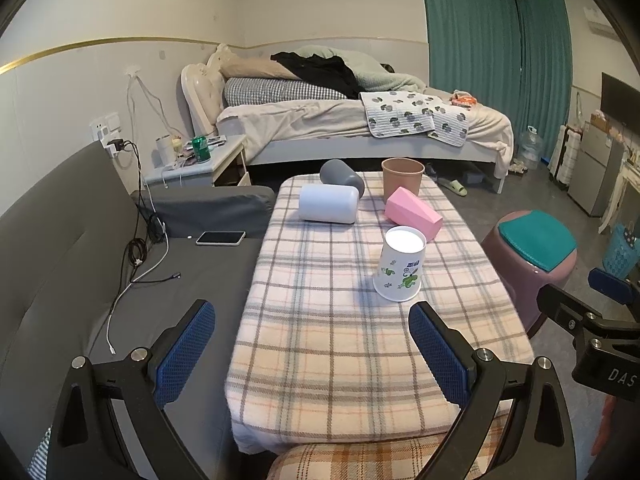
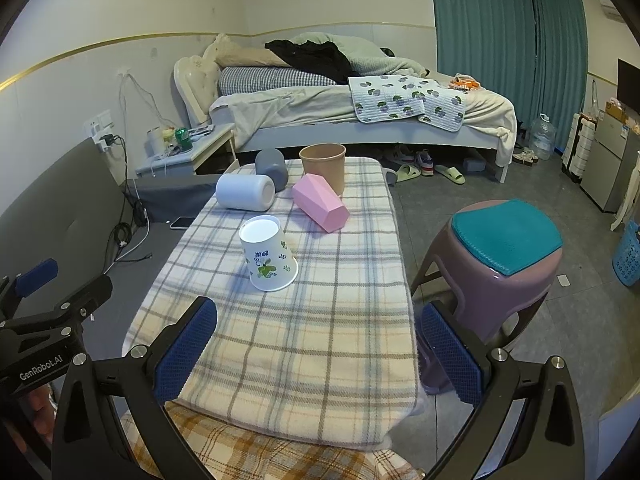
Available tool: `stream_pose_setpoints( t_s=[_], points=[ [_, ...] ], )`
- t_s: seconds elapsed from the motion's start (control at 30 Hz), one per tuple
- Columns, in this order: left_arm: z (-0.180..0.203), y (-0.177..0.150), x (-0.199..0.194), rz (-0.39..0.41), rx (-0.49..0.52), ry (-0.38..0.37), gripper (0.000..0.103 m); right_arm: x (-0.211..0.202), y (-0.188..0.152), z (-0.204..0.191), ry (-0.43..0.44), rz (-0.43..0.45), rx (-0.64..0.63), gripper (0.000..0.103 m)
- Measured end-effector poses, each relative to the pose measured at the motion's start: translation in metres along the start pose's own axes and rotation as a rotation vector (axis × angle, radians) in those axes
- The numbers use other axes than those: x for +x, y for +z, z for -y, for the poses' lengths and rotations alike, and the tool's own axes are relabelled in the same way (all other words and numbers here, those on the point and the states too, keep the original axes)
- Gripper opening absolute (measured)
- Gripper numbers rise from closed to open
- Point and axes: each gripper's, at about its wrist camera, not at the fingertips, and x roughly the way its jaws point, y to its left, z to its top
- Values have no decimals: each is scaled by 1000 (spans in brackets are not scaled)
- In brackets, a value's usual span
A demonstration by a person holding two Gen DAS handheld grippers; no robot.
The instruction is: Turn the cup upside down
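- We hold the left gripper (image 1: 312, 338) low at 6 o'clock of its own view, blue pads spread wide, gripping nothing.
- We hold the right gripper (image 2: 318, 338) the same way, pads spread wide and empty, hovering over the near end of the plaid tablecloth (image 2: 288, 344).
- The paper cup (image 1: 400, 264), white with green leaf prints, stands upside down on the cloth at 12 o'clock from the left gripper, wide rim down, clear of both grippers.
- Beyond it, toward 12 o'clock, a pink cup (image 1: 414, 213), a white cup (image 1: 329, 203) and a grey cup (image 1: 342, 178) lie on their sides; a tan cup (image 1: 402, 181) stands upright.
- At 3 o'clock of the right wrist view stands a purple stool (image 2: 492, 276).
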Motion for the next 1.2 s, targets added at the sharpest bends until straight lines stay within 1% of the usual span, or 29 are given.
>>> stream_pose_setpoints(
  t_s=[0.23, 1.2],
  points=[
    [1, 1, 0, -12, -2, -15, 100, 1, 0, 0, -4, 0, 0, 103],
    [0, 0, 0, -10, -2, -16, 100, 3, -3, 4, -4, -15, 0, 103]
  ],
)
